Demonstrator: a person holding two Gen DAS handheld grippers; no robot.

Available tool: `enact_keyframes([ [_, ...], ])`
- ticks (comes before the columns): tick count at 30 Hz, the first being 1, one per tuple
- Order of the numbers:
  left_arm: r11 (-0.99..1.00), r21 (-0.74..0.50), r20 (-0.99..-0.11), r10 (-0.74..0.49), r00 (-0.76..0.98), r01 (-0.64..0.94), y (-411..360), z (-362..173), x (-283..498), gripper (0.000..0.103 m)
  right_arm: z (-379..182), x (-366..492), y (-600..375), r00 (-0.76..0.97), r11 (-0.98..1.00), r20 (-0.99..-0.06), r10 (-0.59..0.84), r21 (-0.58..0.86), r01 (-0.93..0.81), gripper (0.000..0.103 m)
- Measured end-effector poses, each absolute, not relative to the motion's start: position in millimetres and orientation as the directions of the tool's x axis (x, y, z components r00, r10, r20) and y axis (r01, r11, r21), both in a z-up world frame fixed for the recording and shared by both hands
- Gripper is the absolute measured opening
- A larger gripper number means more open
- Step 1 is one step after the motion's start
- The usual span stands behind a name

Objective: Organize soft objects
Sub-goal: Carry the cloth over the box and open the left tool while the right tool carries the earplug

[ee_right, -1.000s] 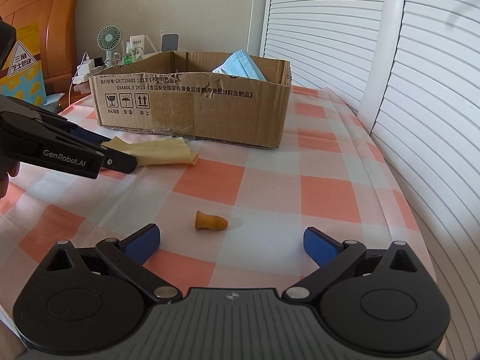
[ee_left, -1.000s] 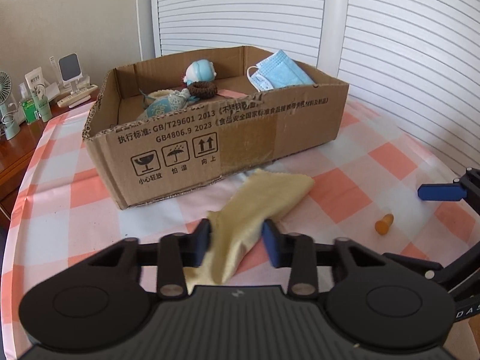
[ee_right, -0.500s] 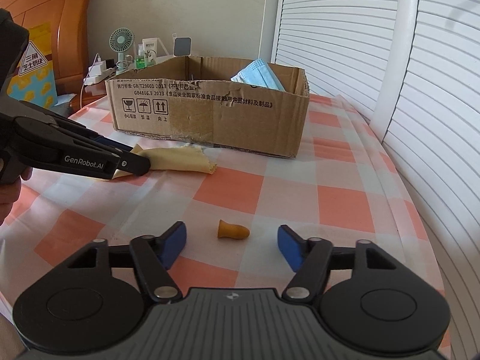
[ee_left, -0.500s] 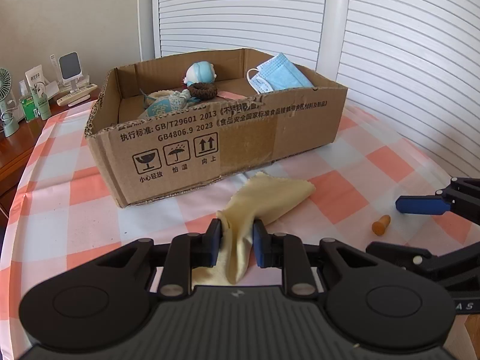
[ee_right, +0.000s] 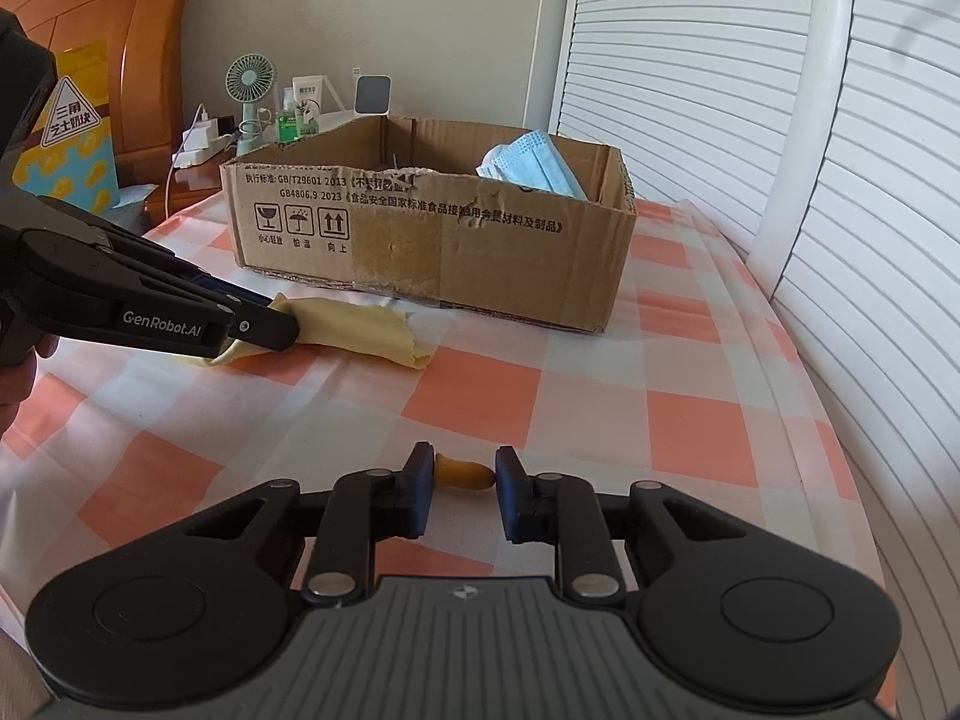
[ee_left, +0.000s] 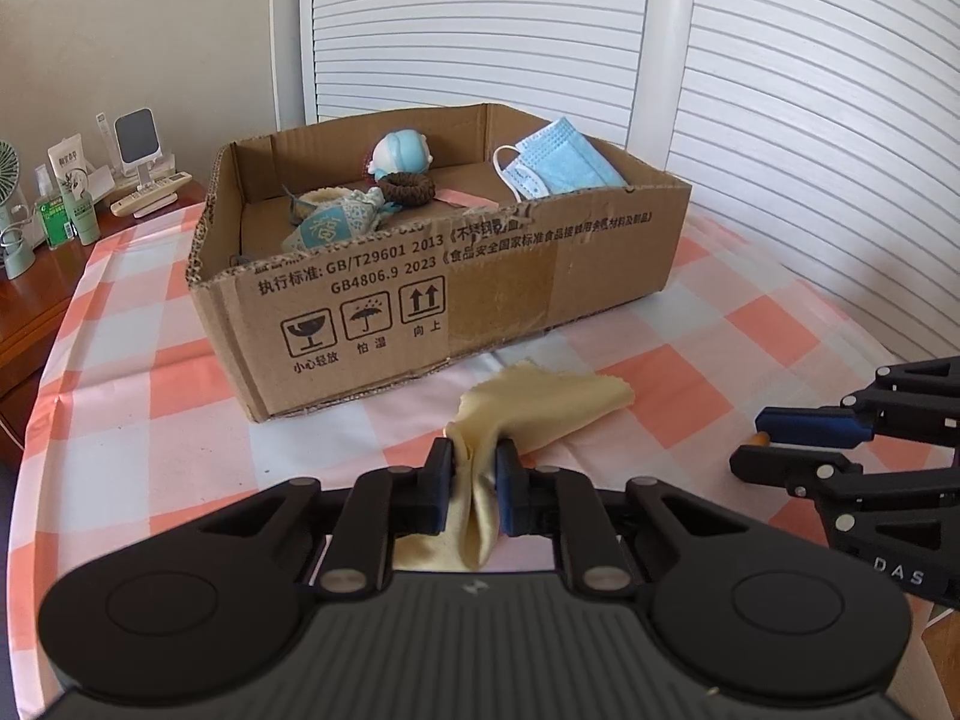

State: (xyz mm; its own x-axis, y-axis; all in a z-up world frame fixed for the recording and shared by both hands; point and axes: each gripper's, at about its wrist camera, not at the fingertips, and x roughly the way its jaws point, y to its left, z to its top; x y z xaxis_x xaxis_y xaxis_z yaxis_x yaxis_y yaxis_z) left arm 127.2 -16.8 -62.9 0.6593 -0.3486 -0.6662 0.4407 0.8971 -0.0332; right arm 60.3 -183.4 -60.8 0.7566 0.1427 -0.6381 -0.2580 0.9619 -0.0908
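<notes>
My left gripper (ee_left: 473,461) is shut on a pale yellow cloth (ee_left: 540,405), pinched and bunched at its near end; the cloth's far end lies on the checked tablecloth in front of the cardboard box (ee_left: 420,300). The cloth also shows in the right wrist view (ee_right: 360,330), held by the left gripper (ee_right: 282,327). My right gripper (ee_right: 463,473) has its jaws closed in around a small orange earplug (ee_right: 465,472) on the cloth; the left pad touches it, the right pad is at its tip. The box holds a blue face mask (ee_left: 558,165), a blue plush toy (ee_left: 402,153), a brown hair tie (ee_left: 407,186) and a patterned pouch (ee_left: 336,222).
The table wears a pink and white checked tablecloth (ee_right: 690,420). White slatted shutters (ee_right: 840,150) run along the right. A side cabinet at the left carries a small fan (ee_right: 252,90), bottles (ee_left: 72,210) and a phone stand (ee_left: 138,138). A wooden headboard (ee_right: 138,60) stands behind.
My left gripper has closed on the yellow cloth and bunched it up. My right gripper has moved forward and narrowed its jaws around the orange earplug.
</notes>
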Motion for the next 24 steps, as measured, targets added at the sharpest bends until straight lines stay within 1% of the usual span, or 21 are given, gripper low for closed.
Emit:
enact_keyframes([
  [2,0.895,-0.036,-0.671,-0.352,0.653,0.445,-14.7,-59.5,126.8,0.011,-57.8,60.4,-183.9,0.758,0.961,-0.636,0.144,-0.093,-0.261,0.026],
  [12,0.88,0.002,-0.669,-0.352,0.655,0.475,-7.7,-33.8,117.6,0.01,-39.7,56.2,-182.2,0.766,0.947,-0.622,0.161,-0.121,-0.297,0.026],
  [24,0.841,0.05,-0.672,-0.371,0.641,0.539,-6.3,10.1,112.4,0.01,-16.0,56.0,-182.0,0.755,0.917,-0.622,0.21,-0.143,-0.373,0.026],
])
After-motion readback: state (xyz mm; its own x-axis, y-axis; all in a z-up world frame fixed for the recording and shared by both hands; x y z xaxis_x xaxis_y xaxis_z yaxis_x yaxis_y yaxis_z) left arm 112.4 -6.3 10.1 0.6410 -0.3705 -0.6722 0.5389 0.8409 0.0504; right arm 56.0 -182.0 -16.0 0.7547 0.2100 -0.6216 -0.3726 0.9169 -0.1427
